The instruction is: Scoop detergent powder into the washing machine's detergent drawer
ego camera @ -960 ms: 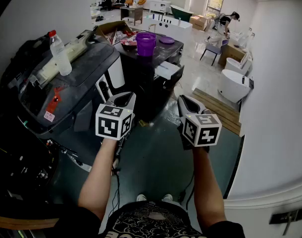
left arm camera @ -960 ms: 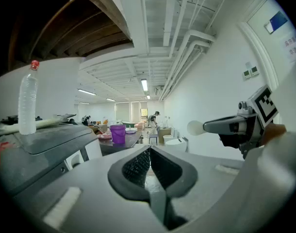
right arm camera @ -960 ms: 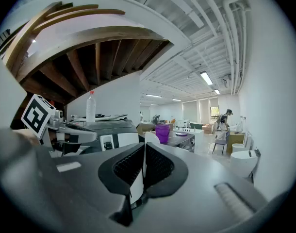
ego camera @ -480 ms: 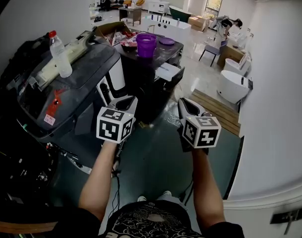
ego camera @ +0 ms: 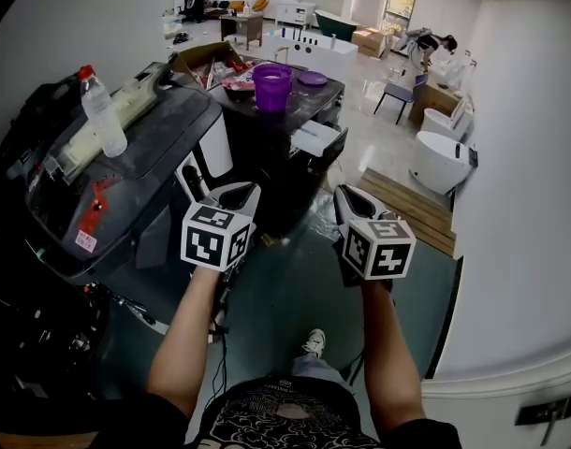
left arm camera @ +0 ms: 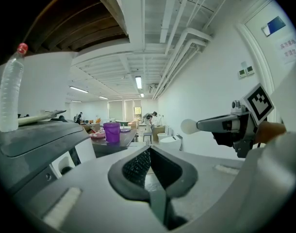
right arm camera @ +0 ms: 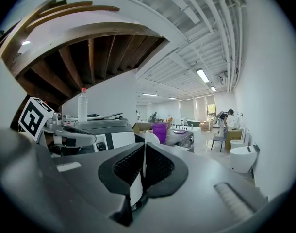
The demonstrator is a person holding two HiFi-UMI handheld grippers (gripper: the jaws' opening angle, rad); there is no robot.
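Observation:
I hold both grippers side by side over the floor, in front of a dark-topped washing machine (ego camera: pixel 126 176). The left gripper (ego camera: pixel 237 193) is shut with nothing between its jaws (left arm camera: pixel 147 152). The right gripper (ego camera: pixel 349 197) is shut on a white scoop (right arm camera: pixel 147 139); from the left gripper view its round white bowl (left arm camera: pixel 189 126) sticks out past the right gripper's tips. A purple cup (ego camera: pixel 272 85) stands on a second dark machine behind, and a white drawer-like part (ego camera: pixel 318 139) juts from that machine's front. No detergent powder can be made out.
A water bottle with a red cap (ego camera: pixel 102 110) stands on the near machine's lid. A cardboard box (ego camera: pixel 206 59) sits behind the purple cup. A white tub (ego camera: pixel 440 162) and wooden boards (ego camera: pixel 407 209) lie to the right, by the white wall.
Both grippers have stayed almost where they were. The view has shifted slightly toward the machines, and one foot has stepped forward below.

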